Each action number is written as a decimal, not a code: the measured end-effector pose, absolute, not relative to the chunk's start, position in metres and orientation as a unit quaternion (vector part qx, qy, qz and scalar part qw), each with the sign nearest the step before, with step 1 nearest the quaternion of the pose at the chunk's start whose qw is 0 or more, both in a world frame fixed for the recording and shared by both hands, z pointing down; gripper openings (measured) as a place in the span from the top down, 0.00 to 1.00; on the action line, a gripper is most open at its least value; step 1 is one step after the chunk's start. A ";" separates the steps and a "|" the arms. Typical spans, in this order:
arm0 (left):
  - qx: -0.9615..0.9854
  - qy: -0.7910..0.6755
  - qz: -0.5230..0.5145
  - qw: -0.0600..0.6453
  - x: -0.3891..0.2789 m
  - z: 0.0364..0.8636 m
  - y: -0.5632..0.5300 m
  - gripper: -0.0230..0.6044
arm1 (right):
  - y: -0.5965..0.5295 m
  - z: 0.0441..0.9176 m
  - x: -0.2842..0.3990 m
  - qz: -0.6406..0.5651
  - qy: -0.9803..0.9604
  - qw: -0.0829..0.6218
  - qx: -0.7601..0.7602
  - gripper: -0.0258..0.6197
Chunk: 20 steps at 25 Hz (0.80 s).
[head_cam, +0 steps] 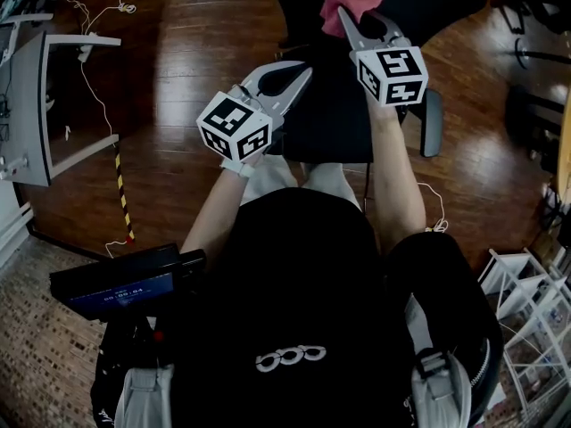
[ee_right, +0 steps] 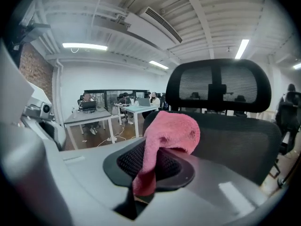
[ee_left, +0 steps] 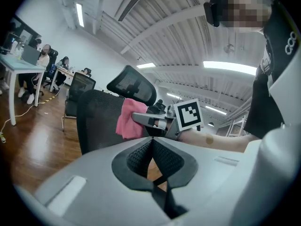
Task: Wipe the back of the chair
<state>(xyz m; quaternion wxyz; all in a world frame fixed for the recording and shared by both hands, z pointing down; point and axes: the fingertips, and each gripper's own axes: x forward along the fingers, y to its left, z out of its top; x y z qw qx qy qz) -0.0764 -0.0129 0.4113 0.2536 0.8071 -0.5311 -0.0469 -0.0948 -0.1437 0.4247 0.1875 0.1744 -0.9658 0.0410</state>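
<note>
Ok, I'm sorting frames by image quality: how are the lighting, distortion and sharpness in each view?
Head view: dim, the black office chair melts into the person's dark clothing. Left gripper view: strong fisheye, black corners, ceiling lights glaring. Right gripper view: same bending, pink cloth sharp and evenly lit.

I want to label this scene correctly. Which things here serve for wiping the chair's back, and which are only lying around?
For the job:
- pink cloth, clamped in the right gripper
- black mesh chair back

Just around:
- left gripper, shut and empty
- white desk
- yellow-black striped strip
- white wire rack
</note>
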 end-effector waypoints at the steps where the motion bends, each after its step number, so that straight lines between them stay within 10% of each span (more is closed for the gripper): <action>1: 0.806 -0.531 -0.050 0.256 -0.087 0.413 -0.010 0.98 | -0.144 0.424 -0.113 0.035 -0.966 0.189 0.171 0.90; 20: 0.805 -0.527 -0.063 0.265 -0.138 0.419 -0.004 0.98 | -0.144 0.429 -0.275 -0.035 -0.971 0.229 0.065 0.90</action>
